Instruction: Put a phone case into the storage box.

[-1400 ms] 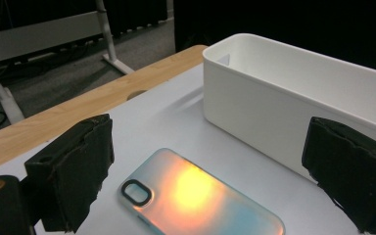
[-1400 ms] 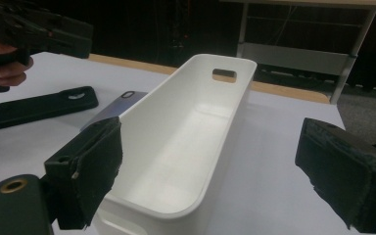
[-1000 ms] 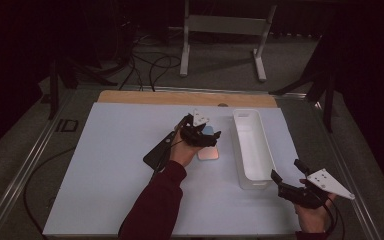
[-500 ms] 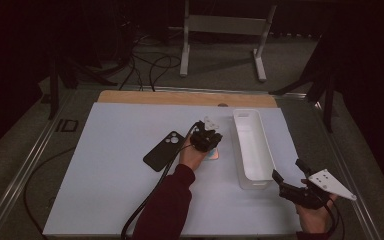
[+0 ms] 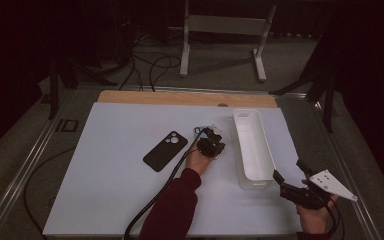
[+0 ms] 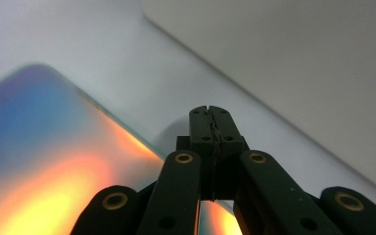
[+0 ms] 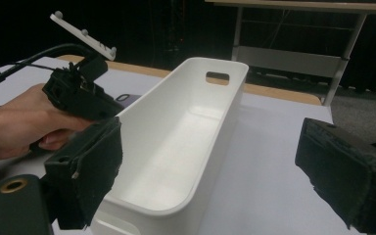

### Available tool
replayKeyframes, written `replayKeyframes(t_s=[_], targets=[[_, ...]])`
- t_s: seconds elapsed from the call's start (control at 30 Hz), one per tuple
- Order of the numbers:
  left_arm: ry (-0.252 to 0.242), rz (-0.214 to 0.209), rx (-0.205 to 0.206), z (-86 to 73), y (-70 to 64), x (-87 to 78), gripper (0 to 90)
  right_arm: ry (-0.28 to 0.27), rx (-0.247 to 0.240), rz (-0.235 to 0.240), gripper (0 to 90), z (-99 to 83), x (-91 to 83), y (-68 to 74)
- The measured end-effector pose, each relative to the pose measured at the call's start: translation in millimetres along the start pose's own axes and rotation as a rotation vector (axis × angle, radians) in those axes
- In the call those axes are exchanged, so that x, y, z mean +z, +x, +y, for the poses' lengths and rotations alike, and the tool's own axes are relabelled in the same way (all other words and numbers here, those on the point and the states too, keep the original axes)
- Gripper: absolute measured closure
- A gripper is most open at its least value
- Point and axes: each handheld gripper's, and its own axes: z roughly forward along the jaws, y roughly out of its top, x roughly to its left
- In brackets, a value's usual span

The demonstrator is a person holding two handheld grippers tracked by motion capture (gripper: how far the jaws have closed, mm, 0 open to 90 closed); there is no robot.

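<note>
My left gripper [image 6: 210,115] has its jaws pressed together with nothing between them, tips hanging low over the table just off the edge of an iridescent phone case [image 6: 44,161]. The case lies flat below and to one side of the tips in the left gripper view, its straight edge running slantwise past them. Beyond the tips, the pale wall of the white bin [image 6: 293,73] rises, near but not touching. So the relation that matters is this: the case sits between my left jaws and the bin, and its edge is right at the tips — I judge the closed tips are set to nudge or pry at that edge rather than grip it.

From the high view the left gripper [image 5: 211,142] is beside the bin's [image 5: 241,150] left wall, and the case is hidden under my hand there. The bin's long axis runs away from me, and it stands empty. My right gripper [image 5: 291,182] hangs near the bin's near end with jaws wide apart, holding nothing — well off from the case, so the left is the nearer hand.

Farther left lies a black phone case [image 5: 165,150], camera cut-out away from me, apart from everything. The surface is a white mat [image 5: 110,175] on a wooden table; beyond it a dark room, cables on the floor, a metal stand [image 5: 222,30].
</note>
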Motion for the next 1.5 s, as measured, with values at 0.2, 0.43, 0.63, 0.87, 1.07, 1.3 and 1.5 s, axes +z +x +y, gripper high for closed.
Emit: replayKeyframes(t_s=[0.2,0.43,0.63,0.87,1.07,1.3,1.5], targets=[[0.028,-0.002,0.004,-2.0,-2.8,-5.9,90.0,0.0,-0.001,-0.002,10.1,-0.3,-0.2,0.2],[0.042,-0.001,-0.006,-16.5,-4.4,-22.9,90.0,0.0,0.0,-0.005,10.0,-0.7,-1.2,-0.2],[0.034,-0.01,-0.037,-36.3,2.7,-42.9,90.0,0.008,-0.007,-0.002,10.1,-1.3,0.6,1.3],[0.049,-0.005,-0.031,-46.1,6.0,-55.7,90.0,0.009,-0.004,-0.003,10.0,-1.6,0.8,1.1],[0.06,0.004,-0.025,-53.3,9.6,-65.6,90.0,0.008,-0.005,-0.003,10.1,-1.7,0.6,0.6],[0.065,0.016,-0.033,-62.0,17.4,-76.5,90.0,0.014,-0.01,-0.003,10.1,-1.8,1.9,1.7],[0.064,0.019,-0.035,-63.1,18.3,-77.6,89.9,0.016,-0.009,0.0,10.0,-1.6,3.0,2.9]])
